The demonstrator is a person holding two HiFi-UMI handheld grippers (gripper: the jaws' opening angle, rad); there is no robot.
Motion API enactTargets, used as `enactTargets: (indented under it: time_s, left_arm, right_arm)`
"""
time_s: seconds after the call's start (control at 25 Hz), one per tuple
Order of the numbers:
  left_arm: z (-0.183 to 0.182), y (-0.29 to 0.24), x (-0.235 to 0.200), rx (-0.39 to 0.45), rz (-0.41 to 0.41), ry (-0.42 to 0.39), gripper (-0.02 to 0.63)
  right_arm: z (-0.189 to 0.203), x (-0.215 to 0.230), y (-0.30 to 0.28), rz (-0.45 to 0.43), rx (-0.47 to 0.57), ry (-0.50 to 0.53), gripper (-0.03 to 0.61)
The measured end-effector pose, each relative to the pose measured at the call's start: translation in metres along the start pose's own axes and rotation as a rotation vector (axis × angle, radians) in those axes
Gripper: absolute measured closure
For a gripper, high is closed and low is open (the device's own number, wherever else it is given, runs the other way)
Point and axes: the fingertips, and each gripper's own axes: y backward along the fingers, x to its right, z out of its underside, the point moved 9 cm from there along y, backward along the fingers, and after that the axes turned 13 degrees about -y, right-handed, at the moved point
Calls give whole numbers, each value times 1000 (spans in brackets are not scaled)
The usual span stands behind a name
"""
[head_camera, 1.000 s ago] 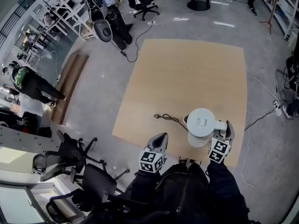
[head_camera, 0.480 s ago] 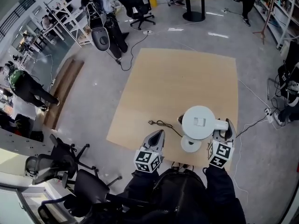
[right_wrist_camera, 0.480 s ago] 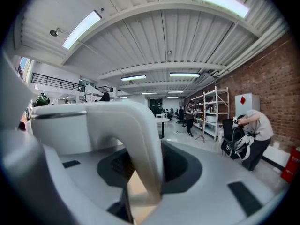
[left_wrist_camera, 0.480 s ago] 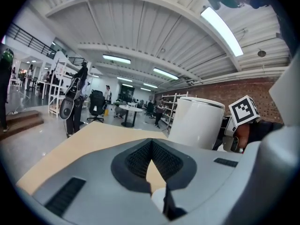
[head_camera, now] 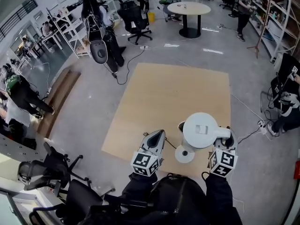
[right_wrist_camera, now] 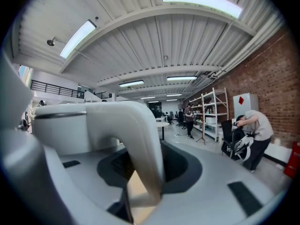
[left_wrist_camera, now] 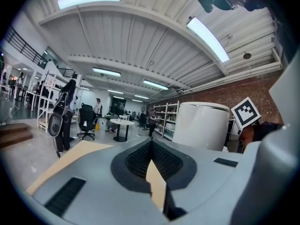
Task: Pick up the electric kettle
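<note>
The white electric kettle [head_camera: 200,130] hangs in the air above the tan table [head_camera: 173,88], off its round white base [head_camera: 185,154]. My right gripper [head_camera: 228,132] is shut on the kettle's curved handle [right_wrist_camera: 140,144], which fills the gap between its jaws in the right gripper view; the kettle's body [right_wrist_camera: 61,130] shows at left. My left gripper [head_camera: 158,136] is raised to the kettle's left, apart from it, its jaws shut on nothing. In the left gripper view the kettle [left_wrist_camera: 201,125] stands to the right beyond the closed tips [left_wrist_camera: 151,143].
The base sits near the table's front edge, close to the person's body. Office chairs [head_camera: 51,165] stand on the floor at lower left. A round table [head_camera: 189,8] and shelves stand far back. A person [head_camera: 286,111] crouches at the right.
Both grippers have risen. The kettle went up with the right gripper and came off its base, which now lies uncovered on the table. The left gripper stayed shut.
</note>
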Motion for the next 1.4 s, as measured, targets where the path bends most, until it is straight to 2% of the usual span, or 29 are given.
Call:
enactTargets:
  time_s: [0.48,1.4]
  left_arm:
    - [-16,-19,8,47,39,-18,620]
    - [-19,-19,22,48,69,-15,620]
  right_arm:
    - [-19,7,13,-8,43,-5,442]
    - [-27,14,32,-27,66,-15,442]
